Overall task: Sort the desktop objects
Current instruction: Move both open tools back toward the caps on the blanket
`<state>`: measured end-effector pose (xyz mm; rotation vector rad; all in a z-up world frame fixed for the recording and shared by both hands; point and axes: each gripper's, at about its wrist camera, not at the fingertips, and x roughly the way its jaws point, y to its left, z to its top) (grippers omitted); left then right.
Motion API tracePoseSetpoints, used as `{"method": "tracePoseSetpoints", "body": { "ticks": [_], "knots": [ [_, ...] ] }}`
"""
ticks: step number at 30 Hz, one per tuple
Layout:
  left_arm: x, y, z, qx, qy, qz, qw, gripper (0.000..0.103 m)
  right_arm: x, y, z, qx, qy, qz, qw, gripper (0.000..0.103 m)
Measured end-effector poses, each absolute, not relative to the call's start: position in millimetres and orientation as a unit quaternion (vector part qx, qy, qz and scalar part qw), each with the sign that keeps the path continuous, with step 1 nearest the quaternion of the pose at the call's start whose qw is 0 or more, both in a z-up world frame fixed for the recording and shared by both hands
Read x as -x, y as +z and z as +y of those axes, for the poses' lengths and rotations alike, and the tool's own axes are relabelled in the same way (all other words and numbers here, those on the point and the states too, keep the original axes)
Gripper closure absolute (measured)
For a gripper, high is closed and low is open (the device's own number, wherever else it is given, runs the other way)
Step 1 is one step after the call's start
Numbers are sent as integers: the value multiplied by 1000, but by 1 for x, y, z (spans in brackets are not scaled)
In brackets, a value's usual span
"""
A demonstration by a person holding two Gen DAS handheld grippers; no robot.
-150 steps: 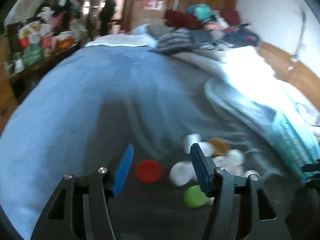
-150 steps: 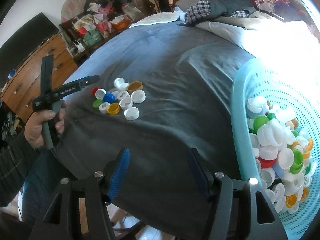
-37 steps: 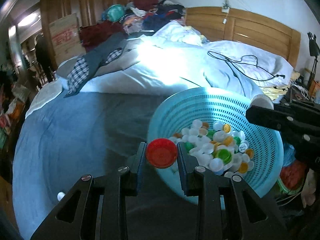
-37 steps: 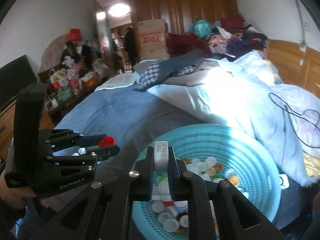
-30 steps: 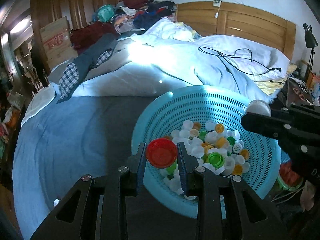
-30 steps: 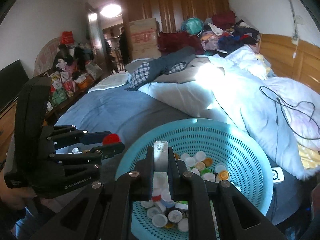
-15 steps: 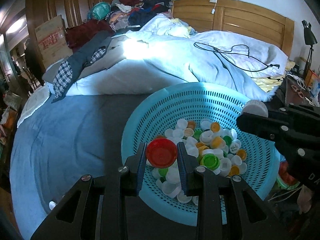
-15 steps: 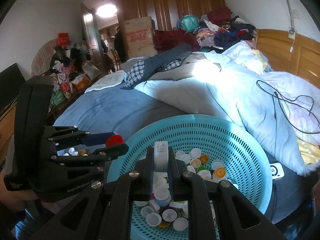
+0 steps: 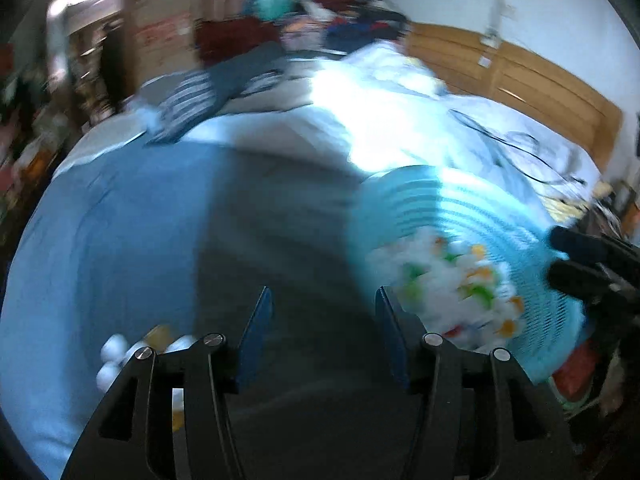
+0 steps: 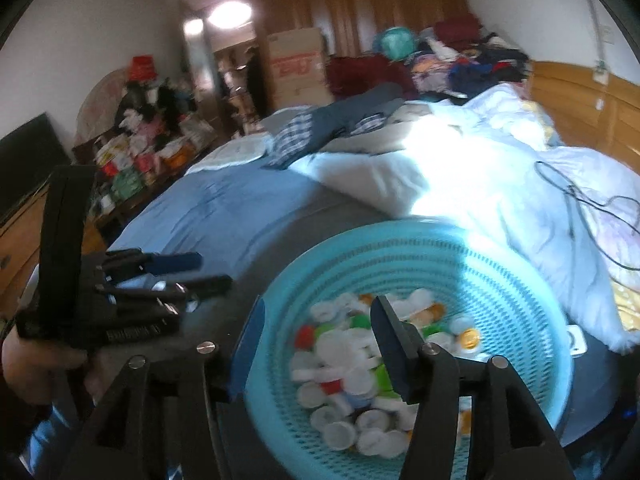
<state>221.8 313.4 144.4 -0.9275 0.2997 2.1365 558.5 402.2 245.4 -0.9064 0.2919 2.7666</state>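
Both sets of jaws are seen spread apart with nothing between them. The left gripper point(image 9: 324, 332) is held over the dark blanket point(image 9: 280, 248) on the bed, and its view is blurred. The right gripper point(image 10: 316, 344) is held above the near rim of the turquoise basket point(image 10: 520, 292), which stands on the bed toward its right edge. A heap of bottle caps point(image 10: 352, 376) in white, green, red and orange is seen lying in the basket's bottom. A small cluster of loose caps point(image 9: 116, 356), mostly white with one yellowish, is seen on the blanket near the left edge of the bed, just beside the left gripper's outer frame. These are judged to be what is left to sort. Such caps are judged to be light, stiff plastic, smooth enough to slip or skitter across soft bedding when nudged. A hold across the rim, with one jaw on each side wall, is judged to be the surest. Pressing downward into the blanket is best avoided, since a cap could tip or sink into the fabric.
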Motion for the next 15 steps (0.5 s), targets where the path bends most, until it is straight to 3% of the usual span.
{"method": "tracePoseSetpoints", "body": {
  "ticks": [2,7,12,15],
  "knots": [
    [-207,125,268,369,853,108,353,55,-552,235,388,319,939,96,90,34],
    [-177,73,166,403,864,104,282,55,-531,210,359,348,931,100,49,34],
    [-163,40,130,428,851,135,271,57,-512,195,332,368,926,81,16,34],
    [-161,26,136,436,838,143,297,65,-504,186,321,379,922,74,9,34]
  ]
}}
